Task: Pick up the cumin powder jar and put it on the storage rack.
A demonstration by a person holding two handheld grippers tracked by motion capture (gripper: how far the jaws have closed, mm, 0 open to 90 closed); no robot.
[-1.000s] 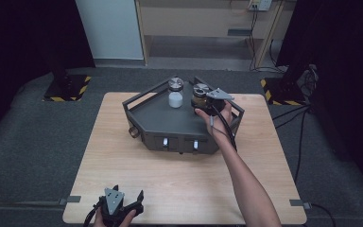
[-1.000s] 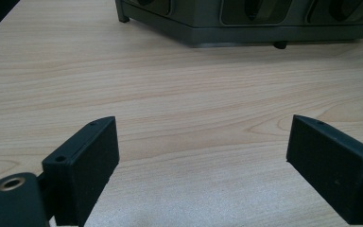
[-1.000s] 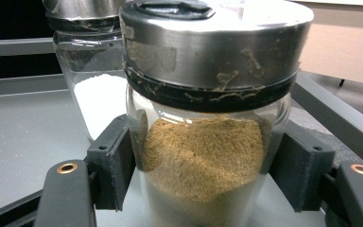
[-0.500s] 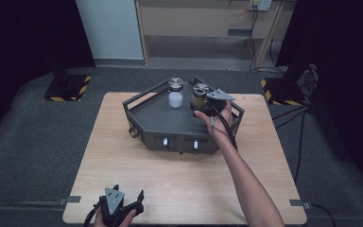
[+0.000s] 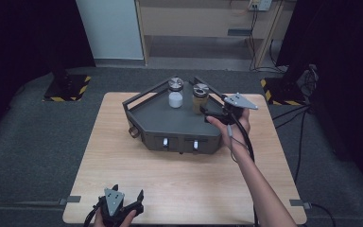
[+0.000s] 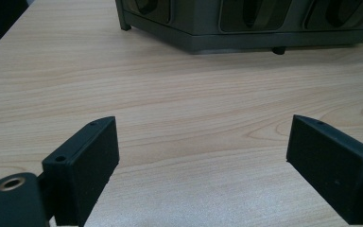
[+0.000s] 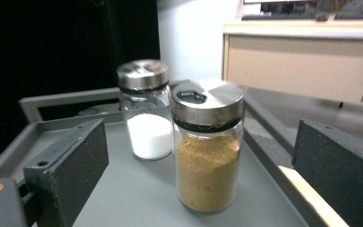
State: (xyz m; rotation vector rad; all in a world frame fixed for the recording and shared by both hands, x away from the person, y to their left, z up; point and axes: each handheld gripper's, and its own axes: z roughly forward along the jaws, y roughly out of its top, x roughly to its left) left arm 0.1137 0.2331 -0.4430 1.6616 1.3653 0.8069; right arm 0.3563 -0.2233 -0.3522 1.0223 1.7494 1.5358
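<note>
While the right tongs (image 7: 198,156) are standing released, jaws spread wide to either side of the brown spice jar (image 7: 207,146), the step in hand is judged to be the approach for a grasp on that jar. It is standing upright on the grey tray stand (image 5: 170,120), near the stand's far right rail, and neither jaw is touching the glass yet. Next, the right tongs are needing to go forward until the jar body is sitting squarely between the jaws, then to close on the glass below the metal lid.

Just beside the brown jar, to its left in the right gripper view, the white spice jar (image 7: 144,111) is standing, also upright; the two jars appear close, and whether they are touching cannot be told. The left-hand jaw is therefore risking a knock against it on closing. The stand's raised rail (image 7: 269,156) is running close under the other jaw and is limiting room there.

The left tongs (image 5: 123,206) are lying idle and released at the near edge of the bench (image 5: 123,156), well apart from the stand, gripping nothing.
</note>
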